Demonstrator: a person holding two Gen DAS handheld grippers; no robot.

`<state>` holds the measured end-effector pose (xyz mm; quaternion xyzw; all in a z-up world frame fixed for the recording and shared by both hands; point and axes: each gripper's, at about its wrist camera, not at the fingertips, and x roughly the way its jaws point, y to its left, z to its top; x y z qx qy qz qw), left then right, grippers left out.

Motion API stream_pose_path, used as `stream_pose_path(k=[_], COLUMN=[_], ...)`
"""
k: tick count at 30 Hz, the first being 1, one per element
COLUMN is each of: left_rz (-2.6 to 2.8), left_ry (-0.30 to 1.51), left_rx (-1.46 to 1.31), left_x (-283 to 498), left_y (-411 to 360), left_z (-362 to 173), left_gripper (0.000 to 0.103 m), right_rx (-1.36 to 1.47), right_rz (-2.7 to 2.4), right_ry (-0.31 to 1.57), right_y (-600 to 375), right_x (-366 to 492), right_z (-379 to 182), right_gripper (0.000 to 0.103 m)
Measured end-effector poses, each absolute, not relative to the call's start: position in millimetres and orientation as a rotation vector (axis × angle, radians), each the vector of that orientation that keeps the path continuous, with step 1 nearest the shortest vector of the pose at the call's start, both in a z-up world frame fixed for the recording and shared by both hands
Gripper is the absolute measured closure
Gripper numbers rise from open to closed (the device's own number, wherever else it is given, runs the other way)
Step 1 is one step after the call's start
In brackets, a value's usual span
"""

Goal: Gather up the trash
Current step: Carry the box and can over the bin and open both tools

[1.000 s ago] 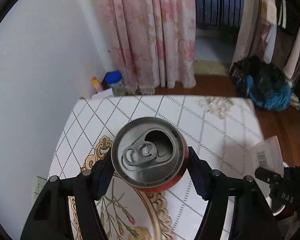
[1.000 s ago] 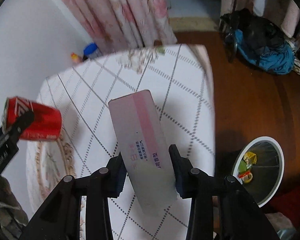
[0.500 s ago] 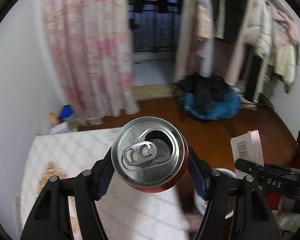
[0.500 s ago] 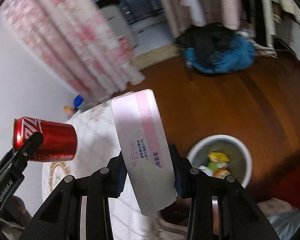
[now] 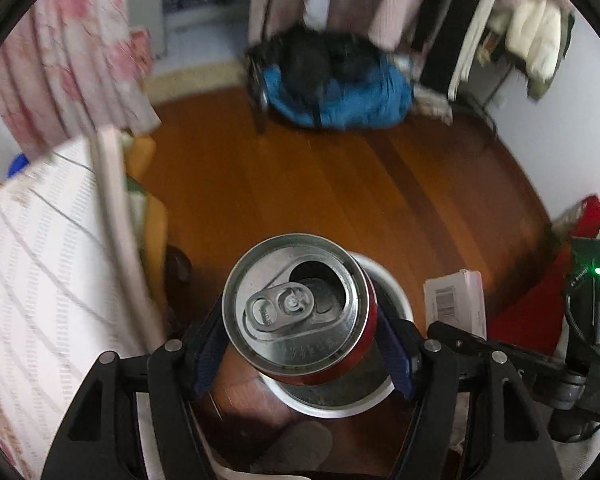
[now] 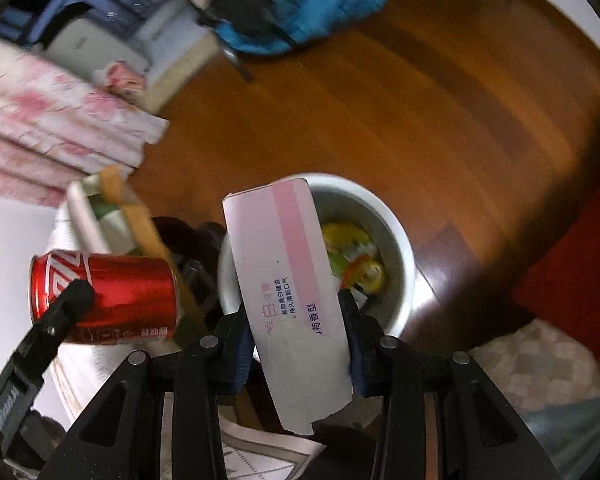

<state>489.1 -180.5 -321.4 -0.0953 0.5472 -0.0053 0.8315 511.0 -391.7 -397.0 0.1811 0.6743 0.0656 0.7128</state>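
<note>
A home bedroom: floral curtains (image 5: 72, 64), hanging clothes (image 5: 532, 28), wooden floor (image 5: 320, 184).

We see a floor (image 5: 340, 184) of warm brown wood boards, glossy under soft light. A pink floral curtain (image 5: 64, 64) hangs at the upper left, with a pale wall (image 6: 8, 248) beside it. Near the far edge of the floor lies a blue and black heap of fabric (image 5: 340, 92). Clothes (image 5: 536, 36) hang at the upper right, blurred. The desk (image 5: 40, 264) fills the left side, its white cloth crossed by dotted diagonal lines. A red patch (image 6: 576, 264) lies on the floor at the right.
</note>
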Motion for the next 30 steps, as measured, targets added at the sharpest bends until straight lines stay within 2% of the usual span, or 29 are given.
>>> stream_pose_path(k=[5,9,10,11,12,13,14,22,30], left_rz=[-0.045,-0.011,-0.009,-0.003,0.011,0.019,0.029,0.061,0.063], left_ry=[1.281,1.31,1.308,1.307,1.304,1.3,1.294,1.244,1.175], left_rx=[-0.212,-0.182,-0.176,-0.168,-0.154,-0.144,-0.131,-0.088,-0.076], left_x=[503.7,504.4,503.4,502.0,502.0,498.8,497.5,475.0,444.1], left_y=[-198.2,-200.2,-200.7,-200.8,-201.3,-201.2,-200.8,-188.6,-180.7], left_z=[-370.7,-383.1,-383.4,-383.7,-382.9,-381.8,-377.5,-352.3,-293.8], left_gripper=[0.036,0.035,0.03,0.016,0.008,0.002,0.002,0.002,0.002], right_rx=[0.45,0.449,0.442,0.429,0.412,0.386,0.344,0.165,0.156], right_rz=[0.122,0.132,0.132,0.136,0.136,0.132,0.125,0.069,0.1], right_ry=[1.578,1.623,1.631,1.639,1.643,1.645,1.641,1.557,1.45], right_y=[-410.2,-412.3,-410.2,-409.1,-406.7,-403.2,-396.6,-382.8,-389.7], right_x=[519.0,524.7,524.6,522.7,523.4,523.5,523.0,501.2,470.0], right_z=[-457.0,-481.8,-484.2,-485.9,-485.6,-484.7,-480.2,-420.6,-332.1], right_gripper=[0.063,0.062,0.061,0.056,0.035,0.022,0.005,0.002,0.002])
